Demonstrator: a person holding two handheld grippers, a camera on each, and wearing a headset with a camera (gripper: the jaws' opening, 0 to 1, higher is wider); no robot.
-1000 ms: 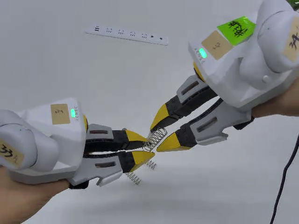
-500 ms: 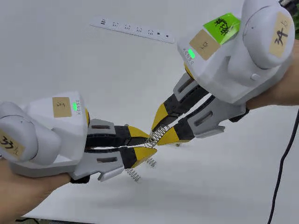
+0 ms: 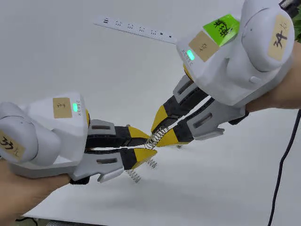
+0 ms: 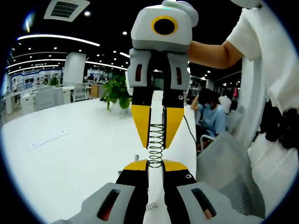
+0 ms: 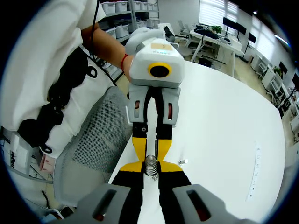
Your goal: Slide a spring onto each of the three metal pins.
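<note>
Spring (image 4: 156, 144) clamped in right gripper (image 5: 150, 167); left gripper (image 4: 155, 165) jaws together, their catch hidden.

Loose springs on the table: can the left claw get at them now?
Probably not yet: the loose springs lie just under the left claw, but it is shut on a spring the right claw also grips.
</note>
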